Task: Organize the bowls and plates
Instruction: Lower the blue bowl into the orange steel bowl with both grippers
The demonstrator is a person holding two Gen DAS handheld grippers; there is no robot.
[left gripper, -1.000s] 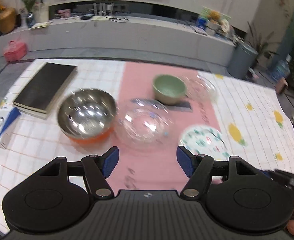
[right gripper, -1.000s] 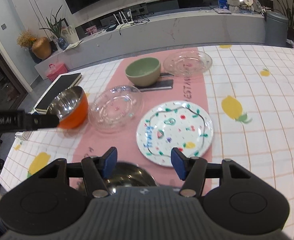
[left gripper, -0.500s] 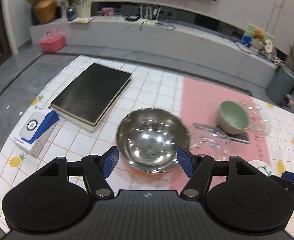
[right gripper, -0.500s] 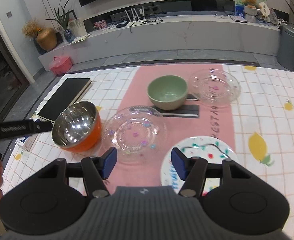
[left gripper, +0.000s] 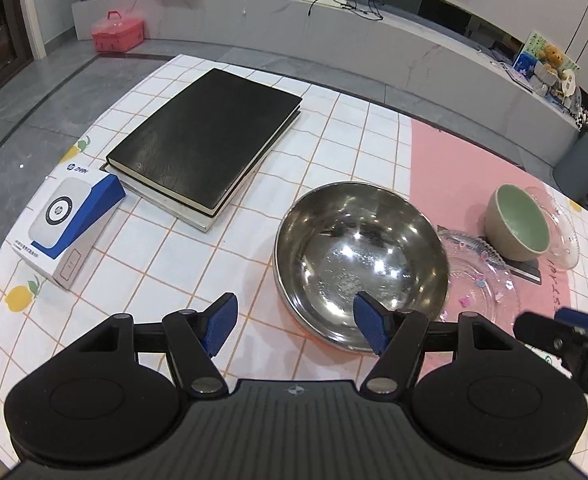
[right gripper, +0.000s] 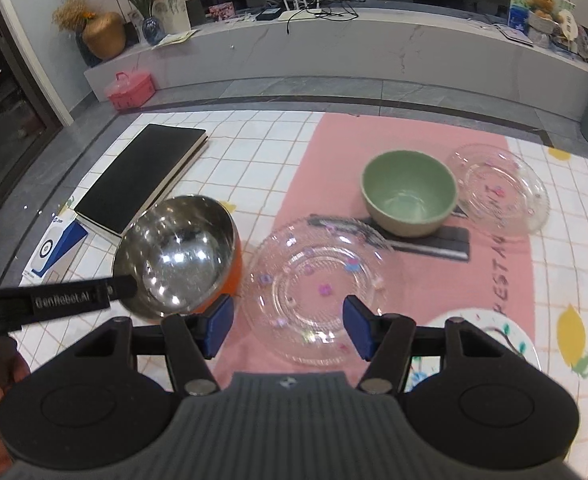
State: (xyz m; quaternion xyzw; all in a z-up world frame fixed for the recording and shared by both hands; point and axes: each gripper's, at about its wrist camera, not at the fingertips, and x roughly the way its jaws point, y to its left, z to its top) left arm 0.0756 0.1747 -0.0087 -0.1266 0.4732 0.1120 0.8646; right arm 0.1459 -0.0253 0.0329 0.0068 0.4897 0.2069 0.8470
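Now, left wrist view: my left gripper (left gripper: pixel 294 326) gapes wide, empty; steel bowl (left gripper: pixel 359 264) at one o'clock, its near rim between the pads.
Right wrist view: my right gripper (right gripper: pixel 288 326), jaws just opening, holds nothing; glass plate (right gripper: pixel 317 290) at twelve, green bowl (right gripper: pixel 409 196) at one.

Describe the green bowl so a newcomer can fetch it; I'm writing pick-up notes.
Find the pink runner across the checked tablecloth. At its far end, the green bowl sits on a dark flat slab. Neighbouring dishes are clear glass or shiny steel; it alone is matte and opaque.

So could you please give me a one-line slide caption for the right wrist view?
Open right hand-held gripper above a clear glass plate, steel bowl left, green bowl behind.
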